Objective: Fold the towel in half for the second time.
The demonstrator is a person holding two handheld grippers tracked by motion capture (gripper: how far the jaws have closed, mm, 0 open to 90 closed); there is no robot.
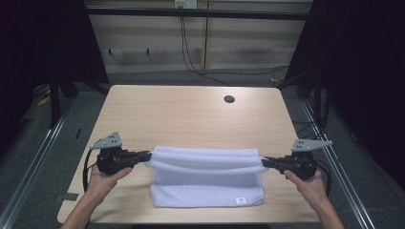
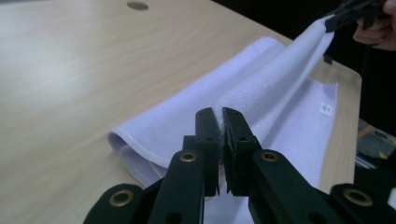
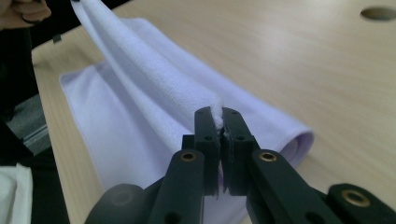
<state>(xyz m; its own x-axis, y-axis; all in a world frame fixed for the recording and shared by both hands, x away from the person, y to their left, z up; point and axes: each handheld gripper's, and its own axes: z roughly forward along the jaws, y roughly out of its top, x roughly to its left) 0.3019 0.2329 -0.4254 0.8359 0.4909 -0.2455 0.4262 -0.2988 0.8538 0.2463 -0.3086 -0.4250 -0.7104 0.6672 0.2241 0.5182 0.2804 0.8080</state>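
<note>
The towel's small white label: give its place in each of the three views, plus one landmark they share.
High view: the label sits near the near right corner of the towel, bottom centre.
Left gripper view: the label is at right, on the flat layer close to the table's edge.
Right gripper view: I cannot make it out.
Shared landmark: the round hole in the tabletop.

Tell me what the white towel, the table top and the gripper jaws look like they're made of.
Towel: soft, matte terry or microfibre cloth, judging by its fuzzy nap, stitched hem and limp drape. Table: pale wood-grain surface, smooth with a slight sheen, probably laminate. Left gripper and right gripper: matte black hard plastic, it seems, with brass-coloured rivets.
</note>
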